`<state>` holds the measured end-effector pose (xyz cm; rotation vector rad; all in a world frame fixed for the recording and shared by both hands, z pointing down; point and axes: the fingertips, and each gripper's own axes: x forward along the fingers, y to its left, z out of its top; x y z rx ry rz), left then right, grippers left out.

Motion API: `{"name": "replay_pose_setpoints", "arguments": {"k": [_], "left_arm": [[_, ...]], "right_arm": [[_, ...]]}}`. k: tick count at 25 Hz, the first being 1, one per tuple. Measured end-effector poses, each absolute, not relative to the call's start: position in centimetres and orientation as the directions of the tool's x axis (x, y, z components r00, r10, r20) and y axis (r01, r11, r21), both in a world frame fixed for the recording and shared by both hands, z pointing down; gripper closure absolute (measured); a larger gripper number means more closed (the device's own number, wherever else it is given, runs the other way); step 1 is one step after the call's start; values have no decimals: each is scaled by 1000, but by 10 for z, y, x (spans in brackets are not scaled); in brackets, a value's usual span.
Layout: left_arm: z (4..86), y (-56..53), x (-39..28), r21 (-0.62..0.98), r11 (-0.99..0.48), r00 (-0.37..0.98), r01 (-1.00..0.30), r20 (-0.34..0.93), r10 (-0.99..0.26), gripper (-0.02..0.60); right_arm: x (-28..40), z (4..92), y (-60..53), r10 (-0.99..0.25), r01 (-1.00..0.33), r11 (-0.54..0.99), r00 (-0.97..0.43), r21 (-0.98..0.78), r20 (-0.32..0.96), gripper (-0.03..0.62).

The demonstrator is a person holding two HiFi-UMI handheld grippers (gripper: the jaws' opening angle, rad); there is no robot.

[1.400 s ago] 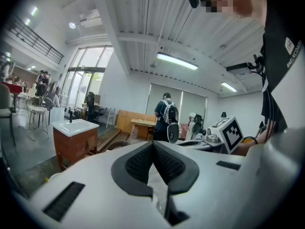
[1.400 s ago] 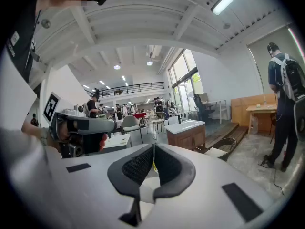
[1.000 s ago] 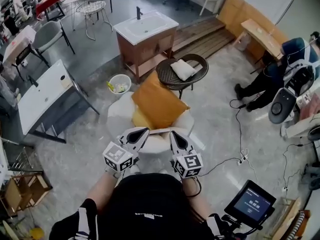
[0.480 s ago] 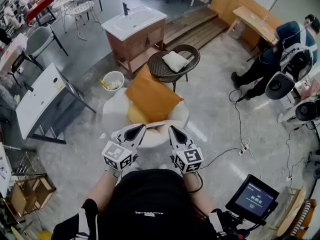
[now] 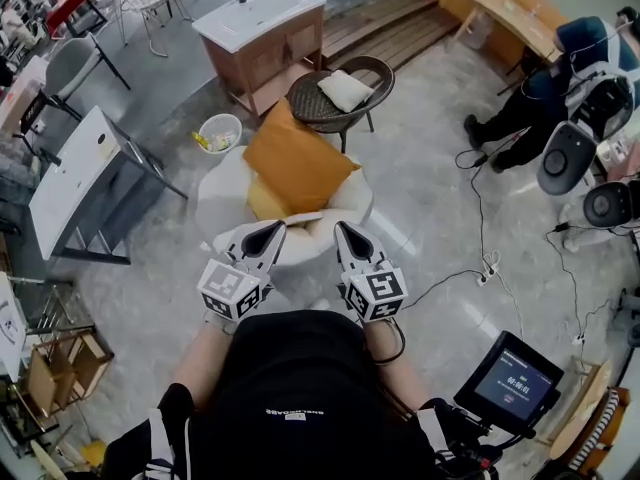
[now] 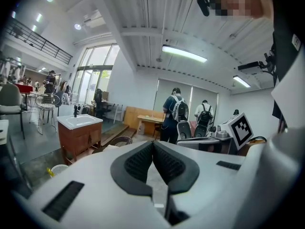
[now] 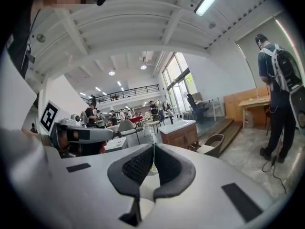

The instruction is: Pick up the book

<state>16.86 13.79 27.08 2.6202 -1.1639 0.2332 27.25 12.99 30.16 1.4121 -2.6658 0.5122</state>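
In a grey-floored open hall, what is taken for the book (image 5: 303,218) is noted at frame centre on the white armchair (image 5: 215,203), below an orange cushion (image 5: 295,163), with the left gripper (image 5: 270,233) and right gripper (image 5: 345,233) clenched empty just short of it, and it is judged light, stiff and best taken by its near edge.

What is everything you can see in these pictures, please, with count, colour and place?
armchair: one, white, centre, before the person
orange cushion: one, on the armchair, over a yellow cushion
flat pale thing, perhaps the book: one, on the seat near the gripper tips
wicker chair: one, dark, behind the armchair, holding a white pillow
washbasin cabinet: one, wood with white top, far side
waste bin: one, white, left of the armchair
table: one, white, far left
screen: one, dark, lower right
left gripper, right gripper: white, marker cubes, both shut and empty, aimed at the armchair
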Motion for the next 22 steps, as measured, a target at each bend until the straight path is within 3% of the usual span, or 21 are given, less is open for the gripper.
{"name": "replay_pose_setpoints", "arguments": {"k": [22], "left_arm": [[289, 35, 116, 223, -662, 698, -716, 275, -661, 568]], "right_arm": [[230, 309, 36, -816, -857, 456, -510, -239, 272, 569]]}}
